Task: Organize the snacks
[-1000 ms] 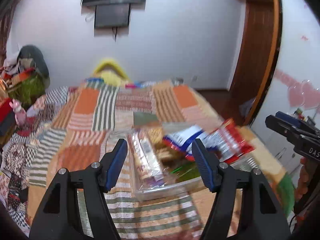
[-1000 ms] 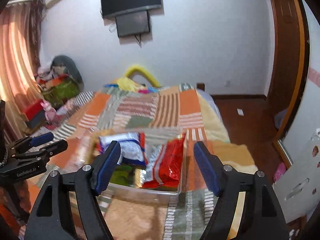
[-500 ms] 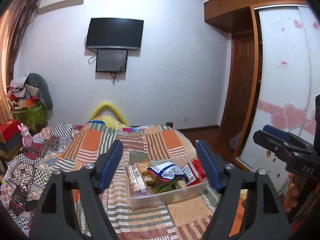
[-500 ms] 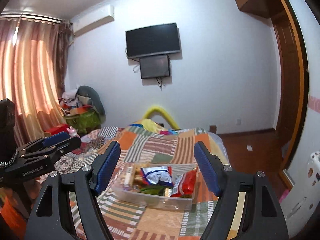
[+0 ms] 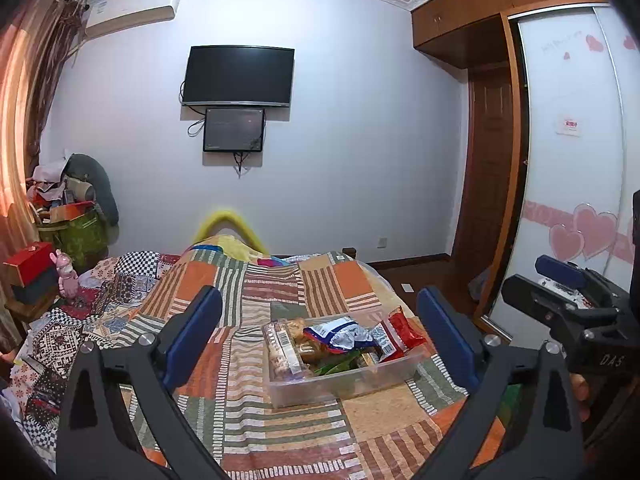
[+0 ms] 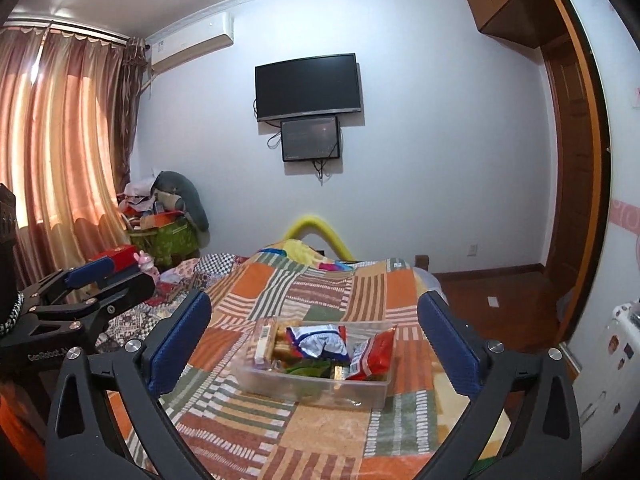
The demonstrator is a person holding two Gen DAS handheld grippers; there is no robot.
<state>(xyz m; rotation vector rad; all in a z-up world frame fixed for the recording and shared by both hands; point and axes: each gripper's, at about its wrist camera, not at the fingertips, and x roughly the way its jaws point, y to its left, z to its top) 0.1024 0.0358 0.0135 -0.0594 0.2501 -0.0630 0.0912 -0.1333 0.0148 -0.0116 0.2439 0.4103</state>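
So we've pulled both grippers back and up from the clear plastic bin [image 5: 344, 380] — a second ago it filled the lower view close up, now it sits well apart from us on the patchwork bedspread [image 5: 260, 432] with the whole room in sight. Our left gripper [image 5: 318, 336] has jaws opening wide, nothing between the blue pads [image 5: 192, 336]; the bin only shows through the gap, far off. Our right gripper [image 6: 314, 344] is the same — jaws opening to full spread, holding nothing, bin [image 6: 316, 384] centred beyond it.

All the snacks we can see are inside the bin: a red bag [image 5: 400, 332] at its right end, a blue-and-white bag [image 5: 340, 334] on top in the middle, a long cracker pack [image 5: 280, 350] along the left side, something green [image 5: 336, 366] underneath. No loose packets show on the bedspread around it.

Reading: empty hands, backed off, bin packed — we judge the organizing is done or very near done. Packets sit heaped above the rim, so a bump could tip the top ones out. Anything hidden below the camera edge we cannot tell.
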